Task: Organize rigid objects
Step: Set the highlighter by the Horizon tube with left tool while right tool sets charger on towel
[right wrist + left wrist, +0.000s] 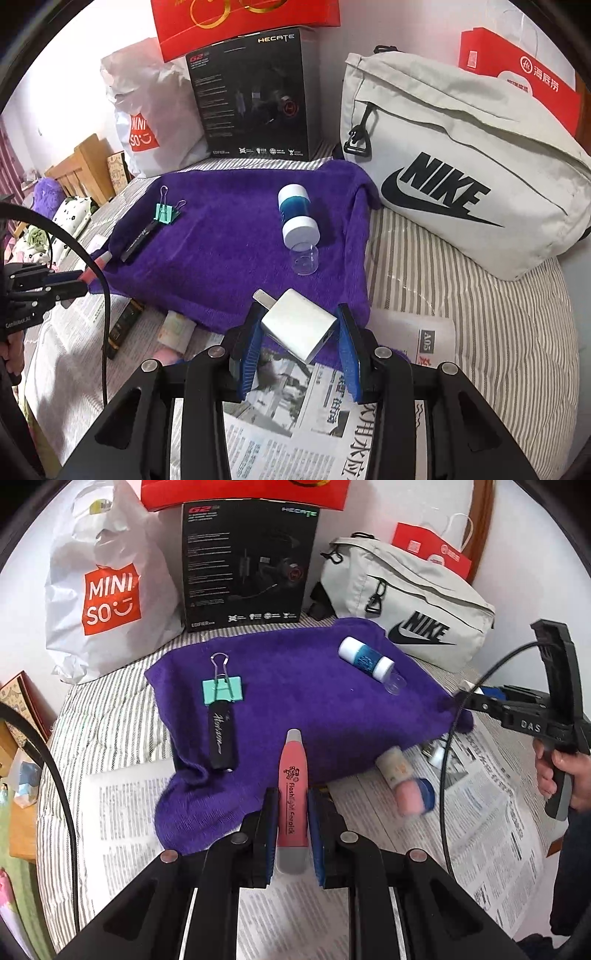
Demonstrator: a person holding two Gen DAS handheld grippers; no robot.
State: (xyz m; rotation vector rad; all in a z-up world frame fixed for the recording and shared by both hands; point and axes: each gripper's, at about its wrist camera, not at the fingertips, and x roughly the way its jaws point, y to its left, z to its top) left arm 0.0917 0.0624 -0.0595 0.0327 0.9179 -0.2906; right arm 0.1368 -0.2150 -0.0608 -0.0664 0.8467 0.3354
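A purple towel (295, 686) lies on the striped bed, also in the right wrist view (229, 236). On it lie a teal binder clip (222, 690), a black stick (221, 738) and a blue-and-white bottle (365, 661). My left gripper (291, 812) is shut on a pink flashlight earpick (292, 797), its tip over the towel's near edge. My right gripper (299, 328) is shut on a white charger plug (299, 325), held above the towel's near edge. The bottle (297, 214) and clip (166, 213) lie beyond it.
A newspaper (491, 827) lies by the towel with a pink-capped tube (402, 782) on it. At the back stand a Miniso bag (107, 594), a black headset box (247, 565) and a Nike bag (461, 177). A dark flat item (123, 328) lies on the paper.
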